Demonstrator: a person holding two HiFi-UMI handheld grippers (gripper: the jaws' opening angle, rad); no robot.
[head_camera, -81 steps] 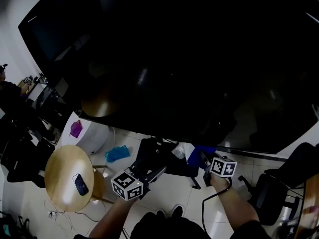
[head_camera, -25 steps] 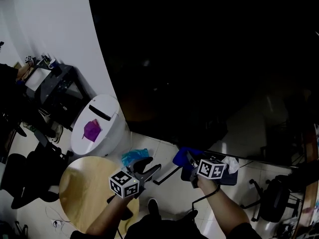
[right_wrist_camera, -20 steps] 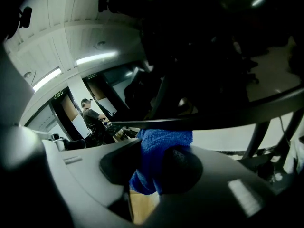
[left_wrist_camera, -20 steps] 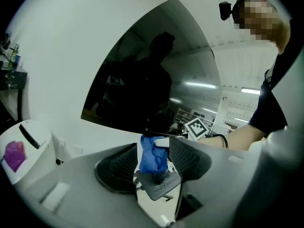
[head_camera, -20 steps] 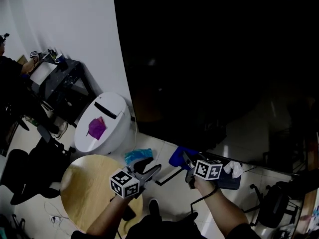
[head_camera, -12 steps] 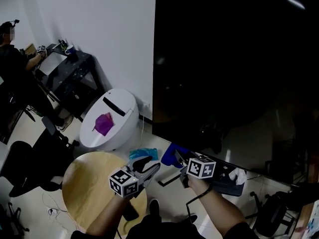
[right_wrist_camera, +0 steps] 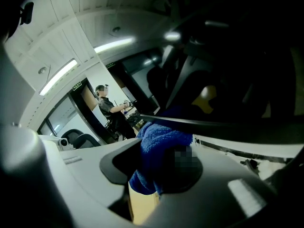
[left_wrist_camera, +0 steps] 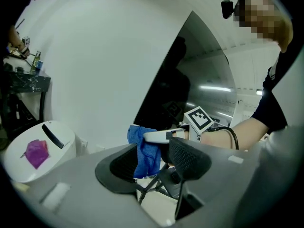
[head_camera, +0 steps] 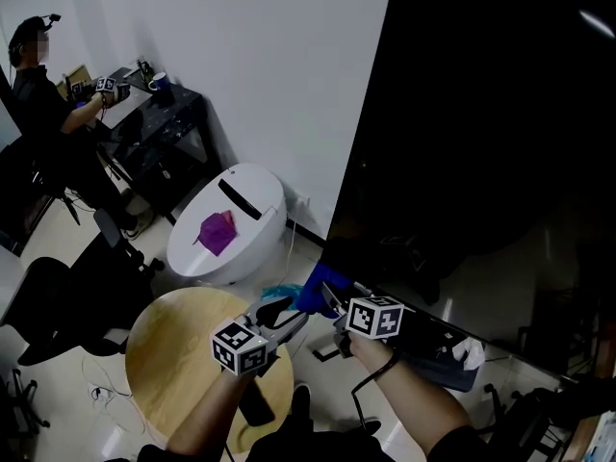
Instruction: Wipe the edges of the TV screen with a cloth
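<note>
A person seated at a dark desk (head_camera: pixel 159 123) works at far left. A white lidded bin (head_camera: pixel 226 229) and a round wooden table (head_camera: pixel 183 354) stand on the floor below the wall. The left gripper (head_camera: pixel 287 314) hovers over the round wooden table's right edge, its fingers spread with nothing between them. Just to its right, the right gripper (head_camera: pixel 332 301) has its fingers pressed together on a bunched blue cloth (head_camera: pixel 316 287). It holds the cloth up at the lower left corner of the black TV screen (head_camera: pixel 500 142), under the bottom edge. Whether the fabric is touching the frame cannot be told. The likely trouble lies in the grip. Only a fold of cloth is pinched, so drag along the edge could pull it free. If the wad shifts aside, the hard finger tips rather than fabric could scrape the panel.
</note>
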